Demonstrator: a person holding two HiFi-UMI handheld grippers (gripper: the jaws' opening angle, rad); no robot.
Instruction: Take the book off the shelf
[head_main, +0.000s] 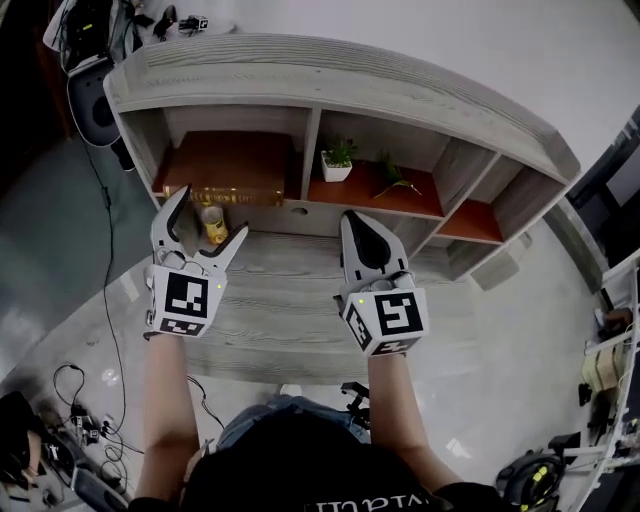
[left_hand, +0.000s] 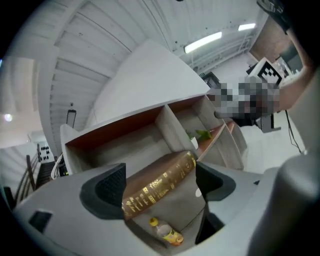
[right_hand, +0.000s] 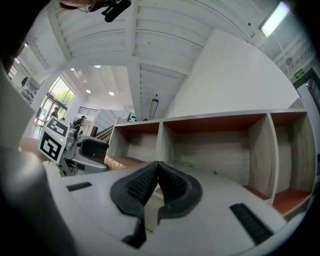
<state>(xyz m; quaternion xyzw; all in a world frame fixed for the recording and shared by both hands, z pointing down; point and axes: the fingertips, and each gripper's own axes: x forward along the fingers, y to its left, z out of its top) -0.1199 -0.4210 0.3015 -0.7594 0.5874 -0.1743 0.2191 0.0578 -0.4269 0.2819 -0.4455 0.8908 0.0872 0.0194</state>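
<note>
A brown book with a gold-printed spine lies flat in the left compartment of the wooden shelf unit. In the left gripper view the book shows between the two jaws, still some way ahead. My left gripper is open, in front of that compartment and short of the book. My right gripper is shut with nothing in it, held over the desk in front of the middle compartment. In the right gripper view the closed pads point at the shelf.
A small yellow-capped bottle stands on the desk just before the book, between the left jaws. A potted plant and a loose green sprig sit in the middle compartment. Cables lie on the floor at left.
</note>
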